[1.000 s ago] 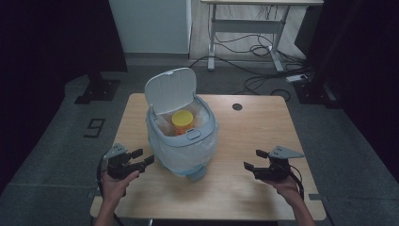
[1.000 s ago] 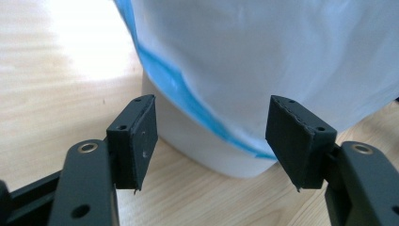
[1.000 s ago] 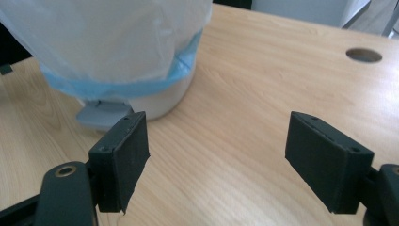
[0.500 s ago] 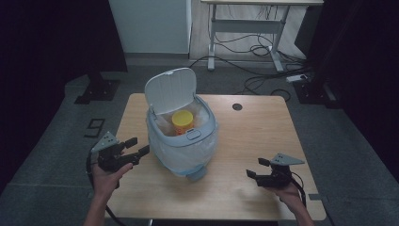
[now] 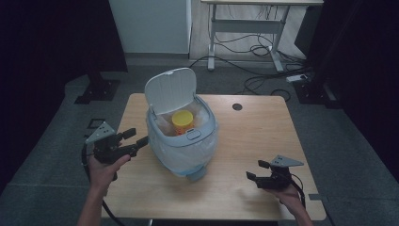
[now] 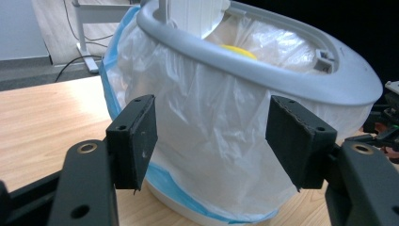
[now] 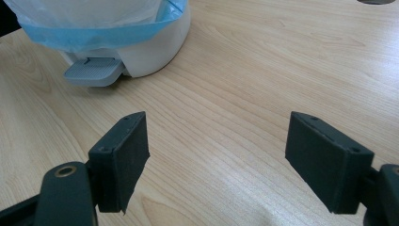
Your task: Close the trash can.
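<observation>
Black left claw [image 5: 136, 136] raised beside bin [image 5: 182, 141], gaping and empty, right claw [image 5: 254, 173] lower, likewise.

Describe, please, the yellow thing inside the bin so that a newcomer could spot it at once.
On the wooden table stands a pale bin lined with a white bag, its lid tipped up at the back. Look down through the open top: the yellow jar sits upright there, the one bright-coloured thing among white and grey.
</observation>
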Demonstrator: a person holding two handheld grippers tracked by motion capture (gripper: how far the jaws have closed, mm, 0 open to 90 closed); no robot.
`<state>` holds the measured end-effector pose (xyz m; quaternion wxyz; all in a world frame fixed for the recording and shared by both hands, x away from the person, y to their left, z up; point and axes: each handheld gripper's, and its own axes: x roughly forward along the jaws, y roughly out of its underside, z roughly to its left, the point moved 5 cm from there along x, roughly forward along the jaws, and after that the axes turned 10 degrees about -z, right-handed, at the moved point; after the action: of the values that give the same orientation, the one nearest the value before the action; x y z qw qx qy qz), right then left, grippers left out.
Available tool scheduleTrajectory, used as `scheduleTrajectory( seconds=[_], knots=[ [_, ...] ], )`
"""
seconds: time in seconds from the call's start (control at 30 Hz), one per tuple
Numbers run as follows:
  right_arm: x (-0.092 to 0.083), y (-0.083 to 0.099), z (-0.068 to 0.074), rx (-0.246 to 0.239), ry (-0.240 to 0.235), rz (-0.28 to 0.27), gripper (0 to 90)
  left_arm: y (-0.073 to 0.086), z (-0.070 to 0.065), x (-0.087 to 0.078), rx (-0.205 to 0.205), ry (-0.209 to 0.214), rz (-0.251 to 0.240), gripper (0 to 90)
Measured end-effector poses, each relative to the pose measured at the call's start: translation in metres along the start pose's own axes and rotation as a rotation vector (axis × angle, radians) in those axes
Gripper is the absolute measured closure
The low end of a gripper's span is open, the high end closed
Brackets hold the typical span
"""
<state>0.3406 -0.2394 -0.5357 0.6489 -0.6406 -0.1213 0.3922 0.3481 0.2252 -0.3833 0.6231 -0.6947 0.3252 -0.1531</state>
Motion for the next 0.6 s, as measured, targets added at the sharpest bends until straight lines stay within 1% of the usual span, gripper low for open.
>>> scheduleTrajectory(
  seconds=[0.3,0.47,0.6],
  knots=[
    [0.000,0.005,-0.002,0.013,0.003,0.011,21.3,-0.011,0.002,0.006,-0.001,0.005,-0.010,34.3],
    [0.001,0.006,-0.003,0.018,0.006,0.015,21.3,-0.022,0.002,0.011,0.012,0.010,-0.011,34.3],
    [0.001,0.007,-0.002,0.020,0.005,0.019,21.3,-0.029,0.003,0.017,0.010,0.017,-0.008,34.2]
  ],
)
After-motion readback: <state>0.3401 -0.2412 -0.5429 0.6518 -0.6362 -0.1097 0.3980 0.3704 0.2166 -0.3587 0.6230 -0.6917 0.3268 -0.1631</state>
